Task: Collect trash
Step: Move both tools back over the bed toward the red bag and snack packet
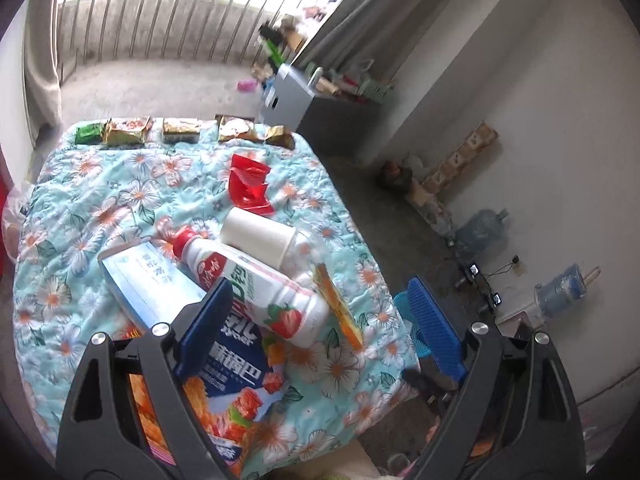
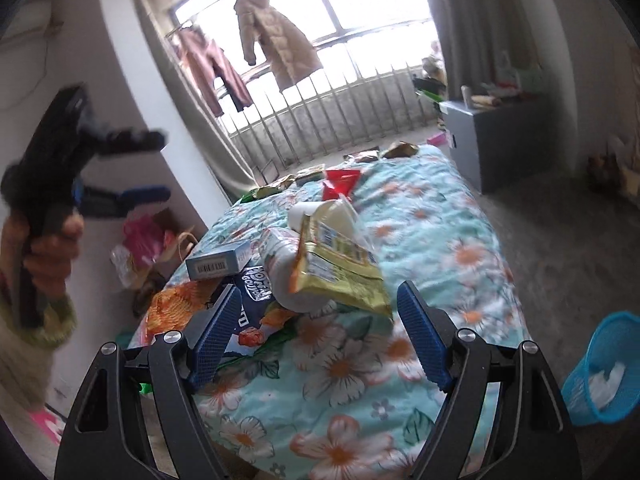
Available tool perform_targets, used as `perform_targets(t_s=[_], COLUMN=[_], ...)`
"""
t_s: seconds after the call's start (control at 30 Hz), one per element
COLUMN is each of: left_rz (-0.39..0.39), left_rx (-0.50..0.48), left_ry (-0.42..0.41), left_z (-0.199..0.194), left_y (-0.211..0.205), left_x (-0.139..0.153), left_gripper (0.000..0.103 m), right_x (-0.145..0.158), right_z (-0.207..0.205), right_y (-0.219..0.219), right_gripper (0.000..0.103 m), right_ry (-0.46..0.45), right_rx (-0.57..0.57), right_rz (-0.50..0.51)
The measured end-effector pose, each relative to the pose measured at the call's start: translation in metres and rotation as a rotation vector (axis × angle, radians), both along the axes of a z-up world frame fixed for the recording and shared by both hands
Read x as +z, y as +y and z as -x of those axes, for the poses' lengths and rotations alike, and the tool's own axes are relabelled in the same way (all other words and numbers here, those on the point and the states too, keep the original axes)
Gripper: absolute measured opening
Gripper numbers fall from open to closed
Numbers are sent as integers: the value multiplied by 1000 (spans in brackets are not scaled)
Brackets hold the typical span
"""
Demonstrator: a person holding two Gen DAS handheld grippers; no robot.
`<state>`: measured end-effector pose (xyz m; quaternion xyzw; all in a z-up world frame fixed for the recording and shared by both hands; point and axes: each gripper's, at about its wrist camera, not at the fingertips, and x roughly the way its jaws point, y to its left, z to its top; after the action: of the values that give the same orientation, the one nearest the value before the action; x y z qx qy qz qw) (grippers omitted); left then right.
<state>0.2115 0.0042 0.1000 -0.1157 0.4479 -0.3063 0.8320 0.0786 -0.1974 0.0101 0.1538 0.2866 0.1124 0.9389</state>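
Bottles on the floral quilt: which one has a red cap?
The white strawberry-print drink bottle, lying on its side nearest the left gripper. The plain white plastic bottle behind it shows no red cap.

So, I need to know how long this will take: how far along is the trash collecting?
Barely begun. Done: the blue basket on the floor holds only something white. In hand: nothing; the left gripper and right gripper are open and empty. Left: the strawberry bottle, blue box, yellow wrapper, red wrapper and snack packets on the floral quilt.
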Motion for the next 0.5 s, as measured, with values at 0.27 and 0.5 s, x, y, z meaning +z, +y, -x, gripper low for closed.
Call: perform_targets(t_s=[0.27, 0.5], left_rz=[-74, -168], left_rx=[-7, 0], left_ry=[47, 133], left_z=[-126, -219], left_y=[-26, -50], left_x=[-27, -94], left_gripper=[84, 84], right_x=[8, 0], right_z=[-31, -52], right_y=[20, 26], right_gripper=[78, 78], right_ry=[-11, 11], right_rx=[26, 33], right_rz=[59, 63])
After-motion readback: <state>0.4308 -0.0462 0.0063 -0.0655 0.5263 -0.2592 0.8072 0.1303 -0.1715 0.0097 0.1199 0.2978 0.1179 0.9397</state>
